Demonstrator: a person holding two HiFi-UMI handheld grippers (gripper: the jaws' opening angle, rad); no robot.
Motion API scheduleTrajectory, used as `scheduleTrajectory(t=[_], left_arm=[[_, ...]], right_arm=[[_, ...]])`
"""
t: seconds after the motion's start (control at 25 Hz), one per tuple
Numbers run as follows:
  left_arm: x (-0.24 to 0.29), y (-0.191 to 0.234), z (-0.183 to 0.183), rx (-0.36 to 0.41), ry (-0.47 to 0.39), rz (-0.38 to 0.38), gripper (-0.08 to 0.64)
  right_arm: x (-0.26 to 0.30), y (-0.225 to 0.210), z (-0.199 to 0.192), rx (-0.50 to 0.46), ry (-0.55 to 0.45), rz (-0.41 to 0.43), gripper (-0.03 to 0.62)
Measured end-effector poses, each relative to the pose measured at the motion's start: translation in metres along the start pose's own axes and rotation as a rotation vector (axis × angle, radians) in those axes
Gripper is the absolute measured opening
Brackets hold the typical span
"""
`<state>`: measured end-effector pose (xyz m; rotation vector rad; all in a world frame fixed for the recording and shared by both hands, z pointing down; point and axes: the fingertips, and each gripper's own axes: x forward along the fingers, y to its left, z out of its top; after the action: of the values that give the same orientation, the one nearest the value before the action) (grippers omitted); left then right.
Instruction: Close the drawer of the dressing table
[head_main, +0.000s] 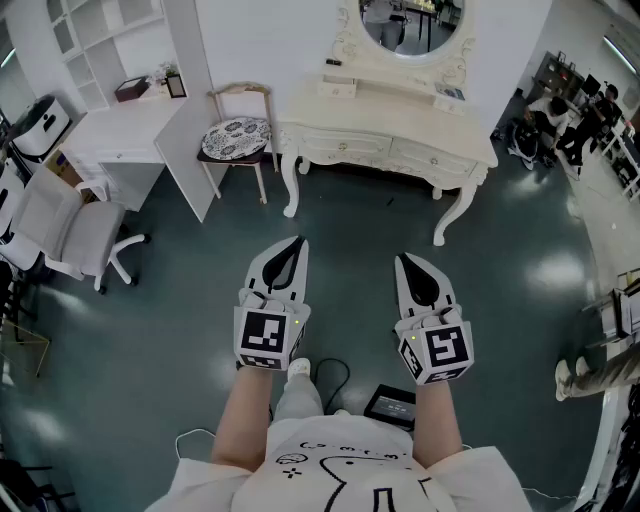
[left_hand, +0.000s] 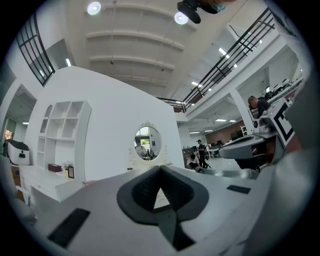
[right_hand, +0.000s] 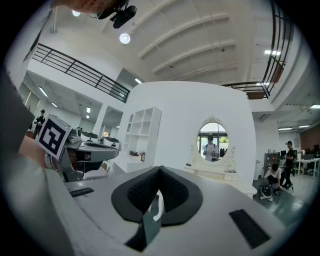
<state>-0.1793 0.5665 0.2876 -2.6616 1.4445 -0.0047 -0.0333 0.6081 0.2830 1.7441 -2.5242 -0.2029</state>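
Cream-white dressing table (head_main: 385, 150) stands against the far wall, its oval mirror (head_main: 410, 25) above and its drawers (head_main: 345, 145) facing the person across the dark green floor (head_main: 360, 225). The left gripper (head_main: 297, 245) and right gripper (head_main: 405, 262) point level, side by side, well apart from the table. Each has its jaws pressed together on nothing.

- Dressing table (head_main: 385, 110): one.
- Oval mirror (head_main: 410, 25): one, at the tabletop's rear edge.
- Grippers: two, the left gripper (head_main: 297, 242) and the right gripper (head_main: 403, 258).
- Cushioned wooden chair (head_main: 238, 135): one.
- White desk (head_main: 125, 125): one.
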Motion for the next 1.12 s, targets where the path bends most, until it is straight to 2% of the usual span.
scheduleTrajectory(t=[0.24, 0.48, 0.64, 0.84, 1.12], left_arm=[[-0.044, -0.041, 0.001, -0.002, 0.004, 0.014, 0.018], [-0.045, -0.047, 0.002, 0.009, -0.005, 0.009, 0.018], [-0.02, -0.034, 0.004, 0.011, -0.015, 0.006, 0.017], [0.035, -0.01, -0.007, 0.0, 0.02, -0.031, 0.017], [0.107, 0.041, -0.01, 0.003, 0.029, -0.055, 0.017]], right_arm=[[-0.061, 0.011, -0.002, 0.008, -0.006, 0.002, 0.011], [-0.067, 0.017, 0.003, 0.02, -0.06, 0.053, 0.011], [-0.042, 0.009, 0.0, -0.028, -0.035, 0.048, 0.011], [0.011, -0.013, -0.006, -0.039, -0.022, 0.038, 0.011], [0.086, -0.051, -0.003, -0.023, -0.032, -0.059, 0.011]])
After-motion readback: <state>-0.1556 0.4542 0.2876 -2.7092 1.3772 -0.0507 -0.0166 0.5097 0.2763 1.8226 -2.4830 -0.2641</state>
